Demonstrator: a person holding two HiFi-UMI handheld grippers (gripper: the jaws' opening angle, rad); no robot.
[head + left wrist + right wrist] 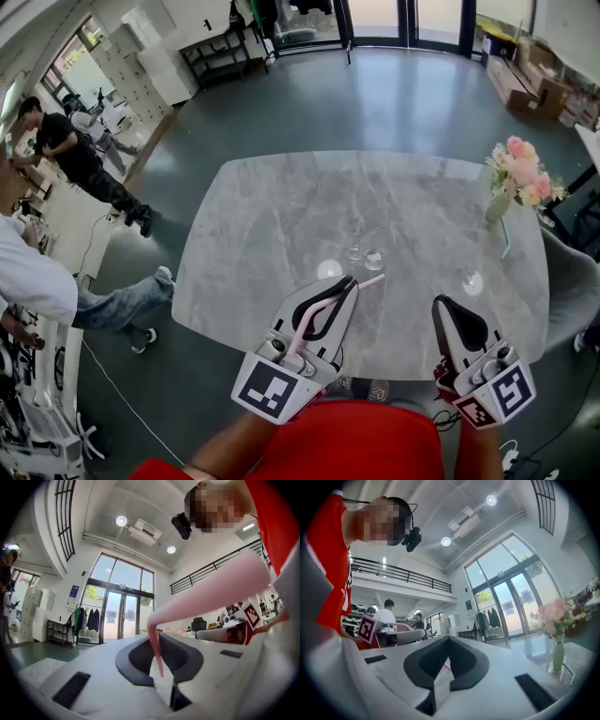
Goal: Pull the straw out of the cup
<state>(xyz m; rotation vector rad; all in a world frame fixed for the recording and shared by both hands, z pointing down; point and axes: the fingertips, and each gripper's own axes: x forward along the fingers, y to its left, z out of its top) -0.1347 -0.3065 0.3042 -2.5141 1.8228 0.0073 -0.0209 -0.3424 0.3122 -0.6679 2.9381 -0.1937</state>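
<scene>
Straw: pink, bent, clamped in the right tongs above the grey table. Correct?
Wrong side. The pink, bent straw is clamped in the left tongs above the grey table; the right tongs are shut without it. The left gripper view shows it.

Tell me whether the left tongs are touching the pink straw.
Touching. The left gripper view shows the left tongs shut on the pink straw, with its bent-down end pinched between them.
</scene>
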